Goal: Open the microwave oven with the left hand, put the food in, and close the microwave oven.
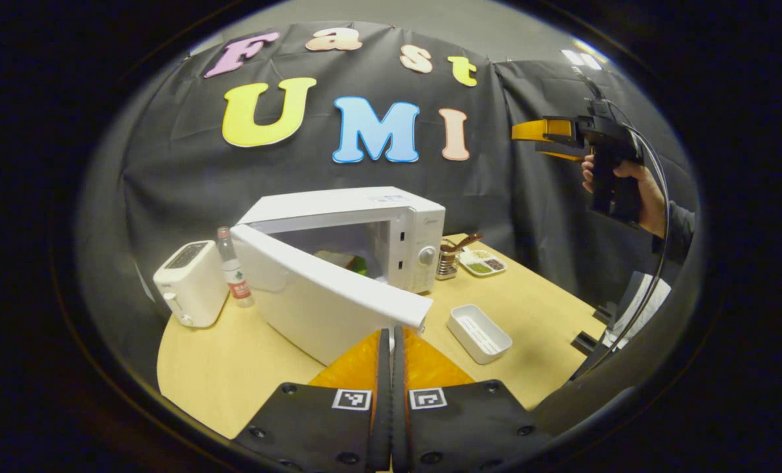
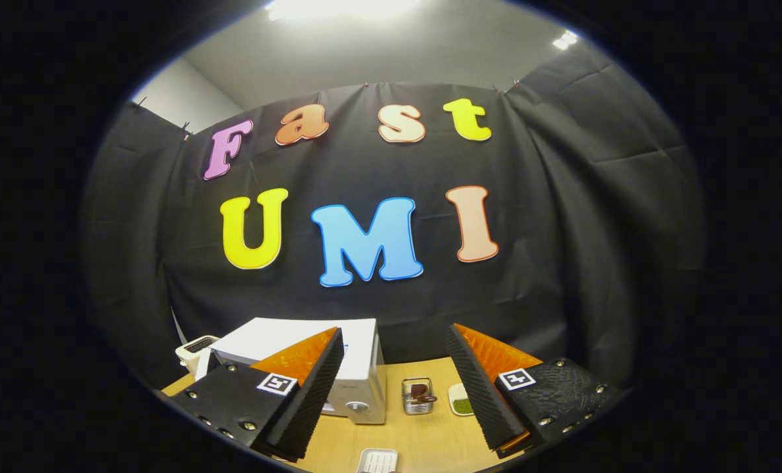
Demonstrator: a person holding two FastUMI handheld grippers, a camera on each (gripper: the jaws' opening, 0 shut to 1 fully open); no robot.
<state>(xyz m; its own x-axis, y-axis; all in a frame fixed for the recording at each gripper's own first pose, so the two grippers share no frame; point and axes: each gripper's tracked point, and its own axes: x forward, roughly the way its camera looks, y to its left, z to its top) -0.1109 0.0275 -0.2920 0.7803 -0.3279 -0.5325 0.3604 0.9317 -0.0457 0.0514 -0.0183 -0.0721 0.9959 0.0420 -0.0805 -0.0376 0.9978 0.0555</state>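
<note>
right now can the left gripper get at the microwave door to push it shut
Probably yes: the left gripper, fingers together, sits right at the free edge of the open microwave door, with nothing between them. The right gripper hangs high, well clear.

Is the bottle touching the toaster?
Apart. The left gripper view shows a strip of dark wall between the bottle and the toaster.

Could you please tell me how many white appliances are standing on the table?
2: the microwave at the centre, door ajar, and the toaster left of it beyond the bottle. Others may be hidden.
</note>
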